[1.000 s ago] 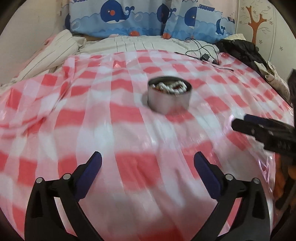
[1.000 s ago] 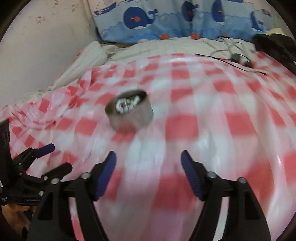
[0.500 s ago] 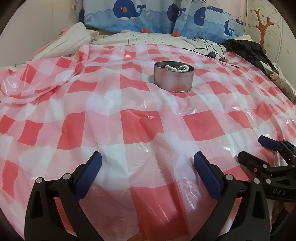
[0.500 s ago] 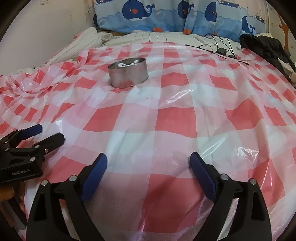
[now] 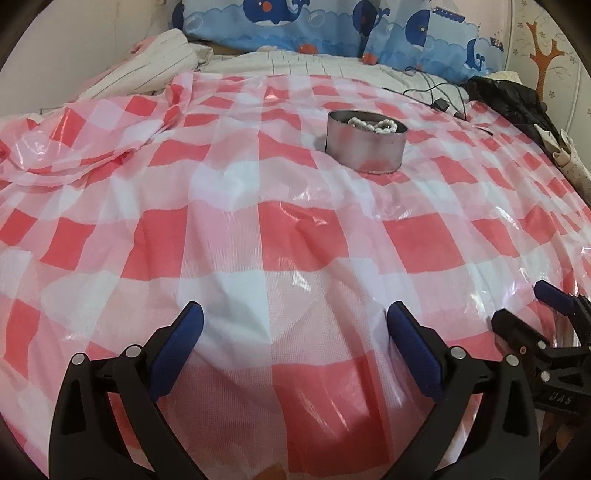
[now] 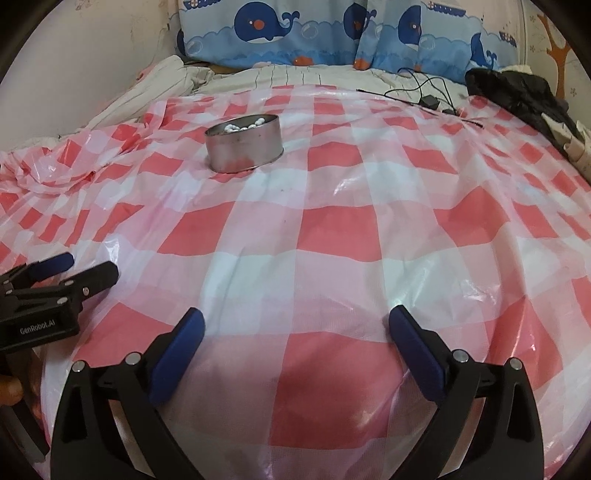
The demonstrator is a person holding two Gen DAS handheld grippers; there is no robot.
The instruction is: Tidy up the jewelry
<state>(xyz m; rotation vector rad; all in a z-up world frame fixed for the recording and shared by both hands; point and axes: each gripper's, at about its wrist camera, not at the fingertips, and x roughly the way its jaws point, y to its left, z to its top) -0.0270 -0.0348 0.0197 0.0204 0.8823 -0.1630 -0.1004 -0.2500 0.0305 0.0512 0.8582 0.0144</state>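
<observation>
Left tongs — marked "GenRobot.AI" — gape empty; right tongs opening, empty

A glossy, crinkled plastic checked sheet is catching glare; the round tin is showing dull brushed metal, holding pearly smooth beads.

A round metal tin holding white beads stands on the red-and-white checked plastic sheet. Well nearer the camera than the tin, the right gripper hangs over bare sheet, its jaws opening with nothing between them. The left gripper lies low at the left edge, below the tin, while whale-print pillows and a black cable lie beyond it.
</observation>
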